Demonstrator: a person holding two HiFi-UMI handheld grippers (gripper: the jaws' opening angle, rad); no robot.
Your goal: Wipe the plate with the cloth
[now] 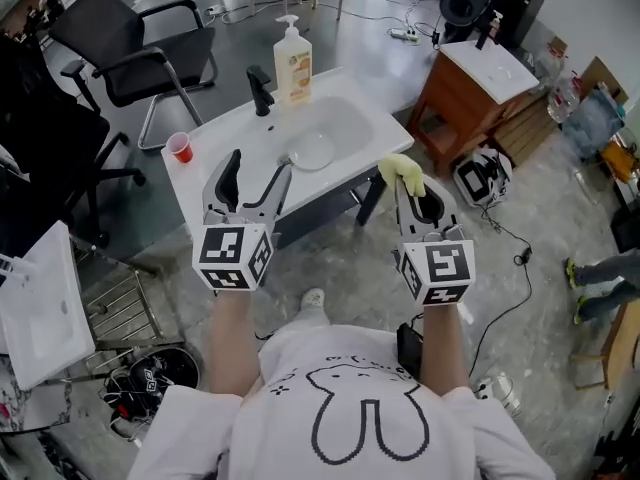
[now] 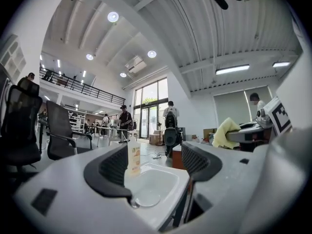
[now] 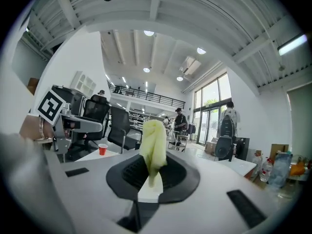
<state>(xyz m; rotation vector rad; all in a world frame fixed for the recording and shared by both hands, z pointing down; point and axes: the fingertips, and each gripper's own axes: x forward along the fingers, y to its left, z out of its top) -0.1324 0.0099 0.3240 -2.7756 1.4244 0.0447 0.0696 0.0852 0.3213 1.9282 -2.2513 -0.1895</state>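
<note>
A white plate (image 1: 312, 151) lies in the basin of the white sink unit (image 1: 350, 118) ahead of me; the left gripper view shows the plate (image 2: 146, 197) past the jaws. My left gripper (image 1: 260, 163) (image 2: 153, 167) is held level short of the sink's near edge, open, with nothing between its fingers. My right gripper (image 1: 415, 183) (image 3: 153, 172) is to the right of the sink's corner, shut on a yellow cloth (image 1: 402, 171) (image 3: 153, 145) that sticks up from the jaws. In the left gripper view the cloth (image 2: 225, 133) appears at the right.
On the sink's back rim stand a soap pump bottle (image 1: 292, 63) and a black faucet (image 1: 260, 90); a red cup (image 1: 181, 148) sits at its left end. A black chair (image 1: 140, 53) stands behind, a wooden cabinet (image 1: 480, 88) to the right, another white basin (image 1: 30, 308) at far left.
</note>
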